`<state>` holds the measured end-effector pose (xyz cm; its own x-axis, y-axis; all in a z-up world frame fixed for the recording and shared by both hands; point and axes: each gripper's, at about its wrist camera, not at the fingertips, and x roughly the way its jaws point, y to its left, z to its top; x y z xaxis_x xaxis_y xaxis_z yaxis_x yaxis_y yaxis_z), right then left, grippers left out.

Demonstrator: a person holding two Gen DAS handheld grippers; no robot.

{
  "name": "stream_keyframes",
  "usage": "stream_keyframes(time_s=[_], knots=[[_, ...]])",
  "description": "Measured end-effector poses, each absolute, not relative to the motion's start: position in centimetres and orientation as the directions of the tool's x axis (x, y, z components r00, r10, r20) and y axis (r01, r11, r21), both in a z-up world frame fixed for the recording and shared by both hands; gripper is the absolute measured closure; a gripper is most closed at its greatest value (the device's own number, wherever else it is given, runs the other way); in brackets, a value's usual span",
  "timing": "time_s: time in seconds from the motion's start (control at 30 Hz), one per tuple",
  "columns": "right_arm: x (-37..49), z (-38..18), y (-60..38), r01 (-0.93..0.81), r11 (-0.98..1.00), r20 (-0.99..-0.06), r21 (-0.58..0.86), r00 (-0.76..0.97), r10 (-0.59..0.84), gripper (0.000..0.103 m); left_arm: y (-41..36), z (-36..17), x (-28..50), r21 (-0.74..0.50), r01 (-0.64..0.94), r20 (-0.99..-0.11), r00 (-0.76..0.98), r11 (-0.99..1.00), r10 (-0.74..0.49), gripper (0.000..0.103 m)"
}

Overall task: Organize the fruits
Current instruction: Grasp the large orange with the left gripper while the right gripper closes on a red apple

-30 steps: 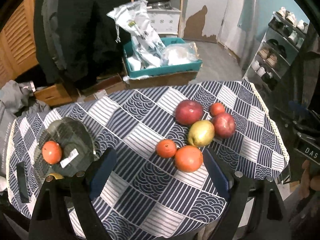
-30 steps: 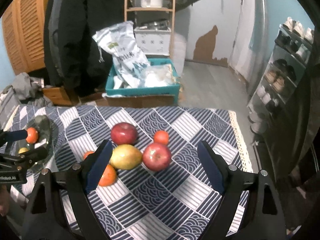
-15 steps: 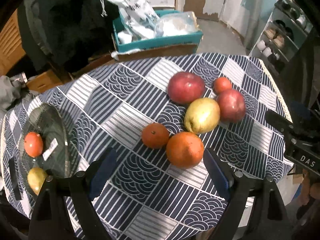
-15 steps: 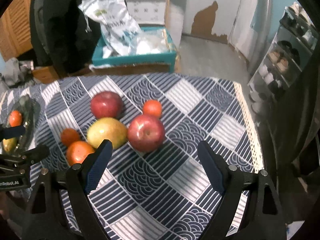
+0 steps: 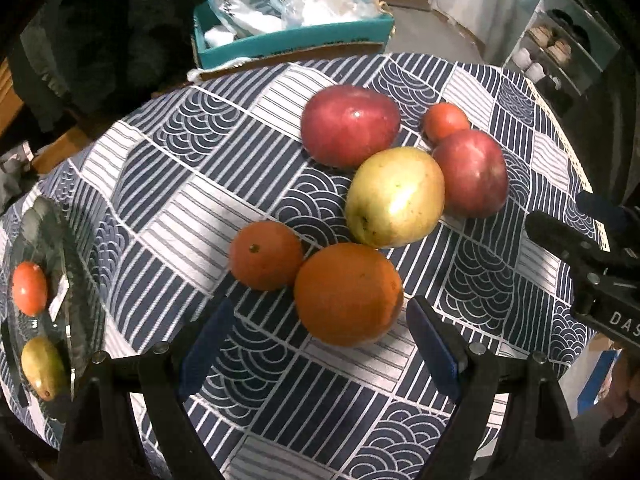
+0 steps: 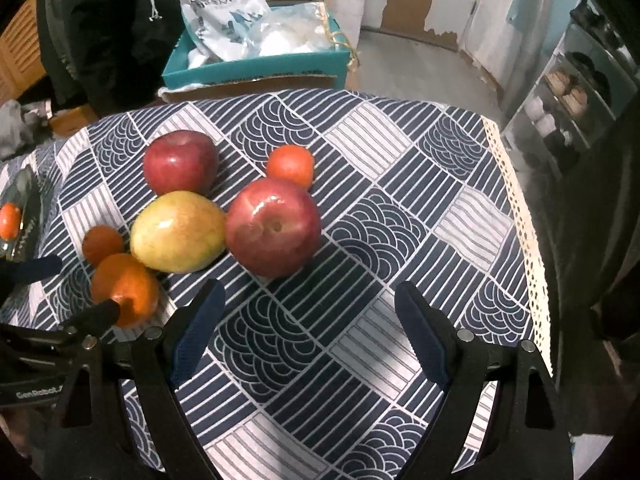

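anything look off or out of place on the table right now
Nothing spilled or damaged. Six fruits sit loose in a cluster on the tablecloth, while the glass plate at the left edge holds only two.

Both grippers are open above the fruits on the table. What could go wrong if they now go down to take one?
1. The large orange touches the small orange and the mango, so the left gripper closing on it may push those and make them roll.
2. The red apple lies against the mango and a small tomato; the right gripper may knock them.
3. Both grippers work close together and could collide.
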<state>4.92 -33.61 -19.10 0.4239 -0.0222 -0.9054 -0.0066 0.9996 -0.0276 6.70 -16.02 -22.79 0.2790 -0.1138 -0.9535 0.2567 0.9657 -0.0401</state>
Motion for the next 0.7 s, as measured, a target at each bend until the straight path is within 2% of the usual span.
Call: stream_keyframes(time_s=[0.4, 0.5, 0.57, 0.7], knots=[[5.6, -19.9, -34.2, -0.007, 1.000, -0.914, -0.016, 0.406, -0.012, 0.017, -17.7, -25.5, 7.5, 0.003, 0.297, -0.969, 0.238, 0.955, -0.072, 0.015], [5.7, -20.3, -34.3, -0.011, 1.000, -0.916, -0.014, 0.401, -0.009, 0.017, -17.6, -25.9, 7.6, 0.005, 0.309, -0.969, 0.238, 0.951, -0.072, 0.019], [5.9, -20.5, -34.3, -0.017, 1.000, -0.916, -0.008, 0.401, -0.001, 0.017, -17.8, -26.1, 7.7, -0.031, 0.333, -0.968, 0.224, 0.942, -0.111, 0.035], [6.6, -21.0, -34.0, -0.042, 0.999, -0.916, 0.014, 0.399, 0.029, 0.017, -18.0, -26.1, 7.4, -0.032, 0.355, -0.966, 0.227, 0.934, -0.120, 0.036]])
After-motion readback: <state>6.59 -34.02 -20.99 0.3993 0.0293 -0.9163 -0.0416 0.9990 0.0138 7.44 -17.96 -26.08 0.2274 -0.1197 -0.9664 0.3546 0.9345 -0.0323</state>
